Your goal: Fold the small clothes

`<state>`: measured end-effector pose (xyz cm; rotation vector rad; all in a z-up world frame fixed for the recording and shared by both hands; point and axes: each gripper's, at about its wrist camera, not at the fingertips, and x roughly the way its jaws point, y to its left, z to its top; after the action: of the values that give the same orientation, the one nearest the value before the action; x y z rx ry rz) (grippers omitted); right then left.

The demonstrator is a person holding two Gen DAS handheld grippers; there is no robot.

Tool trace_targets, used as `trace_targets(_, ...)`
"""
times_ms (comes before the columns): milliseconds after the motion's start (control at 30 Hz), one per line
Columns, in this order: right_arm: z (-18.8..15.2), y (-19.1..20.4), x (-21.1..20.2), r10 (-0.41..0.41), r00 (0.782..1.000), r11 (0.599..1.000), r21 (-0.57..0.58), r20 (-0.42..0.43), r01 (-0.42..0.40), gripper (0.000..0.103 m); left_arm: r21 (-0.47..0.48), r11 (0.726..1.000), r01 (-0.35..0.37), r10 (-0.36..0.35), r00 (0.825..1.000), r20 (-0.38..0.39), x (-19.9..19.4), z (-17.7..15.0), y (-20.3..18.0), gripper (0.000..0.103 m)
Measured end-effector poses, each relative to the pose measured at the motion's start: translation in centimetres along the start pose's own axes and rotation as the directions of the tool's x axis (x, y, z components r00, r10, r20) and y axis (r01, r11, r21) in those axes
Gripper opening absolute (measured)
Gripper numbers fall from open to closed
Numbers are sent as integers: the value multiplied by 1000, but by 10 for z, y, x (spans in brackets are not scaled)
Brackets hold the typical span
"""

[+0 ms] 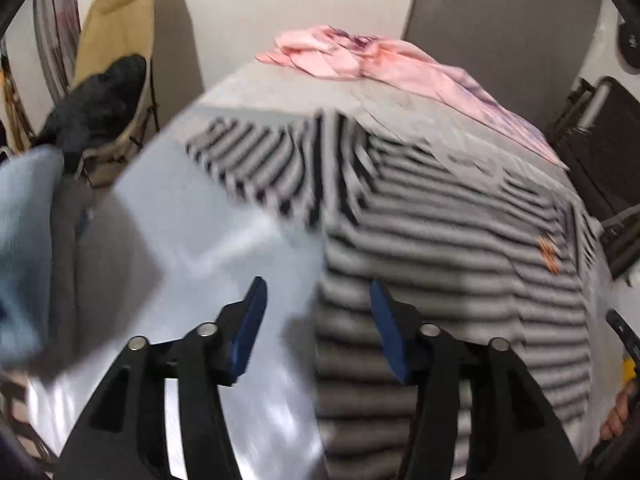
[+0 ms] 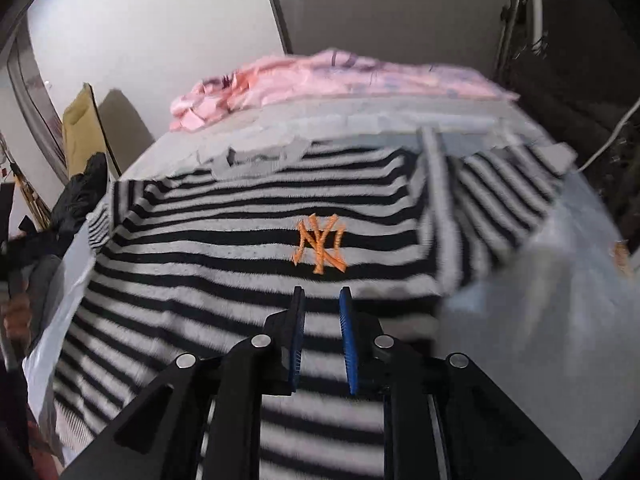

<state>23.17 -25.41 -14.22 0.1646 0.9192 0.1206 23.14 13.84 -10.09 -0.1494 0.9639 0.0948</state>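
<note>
Striped sweater [image 2: 248, 264] in black and white lies spread across a grey table [image 1: 192, 232], filling most of its width, with one sleeve [image 1: 248, 160] angled toward the left corner and the other sleeve [image 2: 508, 208] folded toward the right edge. At far left, beyond the table's edge, a tan folding chair [image 1: 116, 40] holds a dark garment [image 1: 104, 96], and a pale blue cloth [image 1: 24, 248] hangs close to the lens. Bare tabletop stays open to the left of the sweater's hem, where the left gripper [image 1: 318, 292] hovers, its blue-padded jaws parted with nothing between them, straddling the sweater's left border without touching it. An orange embroidered "NY" logo [image 2: 320, 248] sits on the chest. Just below that logo, the right gripper [image 2: 322, 300] hangs over the striped fabric, jaws narrowly apart and empty. A pink garment [image 2: 320, 80] lies crumpled along the table's far edge, clear of the sweater. More bare table shows at the near right corner. Dark furniture [image 1: 600, 148] stands beside the table's right side; motion blur softens both views.
</note>
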Motion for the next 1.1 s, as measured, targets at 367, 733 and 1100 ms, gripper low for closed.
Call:
trace_targets(367,-6,-19,31,120,992,986,119,-42,-114,19,-253,962,-102,61,984,-167,129,100,100,53)
trace_targets(733,-5,-12,30,122,992,989,90,-36,-119,31,-373,918,-138,88,985,-148,161,117,130,9)
trace_targets(1100,23,-59,8,15,998,982,187,55,-25,32,-367,839,-402,395,913,-97,101,48,126,14)
